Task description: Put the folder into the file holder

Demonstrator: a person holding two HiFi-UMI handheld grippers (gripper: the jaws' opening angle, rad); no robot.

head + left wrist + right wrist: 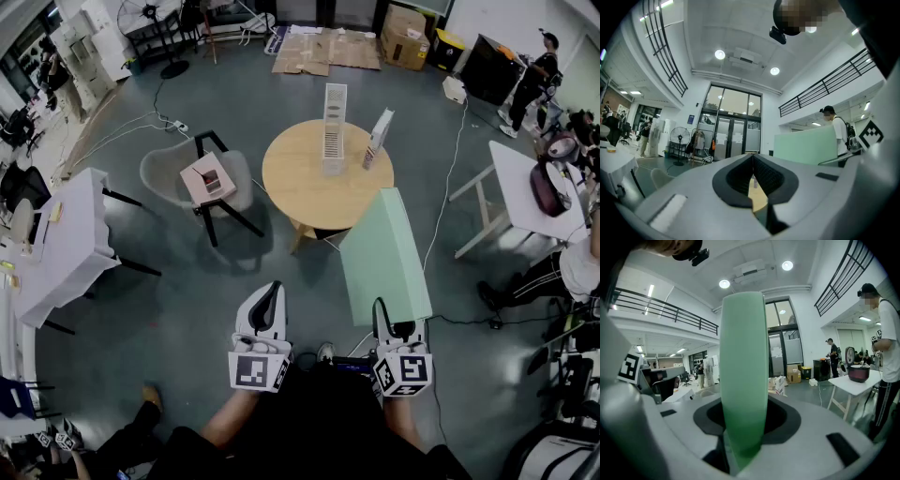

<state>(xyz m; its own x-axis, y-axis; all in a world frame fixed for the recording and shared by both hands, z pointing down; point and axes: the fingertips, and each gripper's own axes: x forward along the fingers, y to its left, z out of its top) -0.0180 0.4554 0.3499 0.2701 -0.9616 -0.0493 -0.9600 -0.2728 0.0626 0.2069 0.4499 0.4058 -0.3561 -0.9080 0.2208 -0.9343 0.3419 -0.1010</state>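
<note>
You hold the green folder (382, 255) clamped in your right gripper (392, 330), on the near side of the round counter (300, 187) and not yet above it. The white file holder (335, 127) stands upright on that counter. Your left gripper (265, 309) is closed on nothing. I judge that the approach and the inserting remain.

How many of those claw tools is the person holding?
2. The left gripper is at the lower middle of the head view, jaws together and empty. The right gripper, just to its right, clamps the green folder. None seem hidden.
</note>
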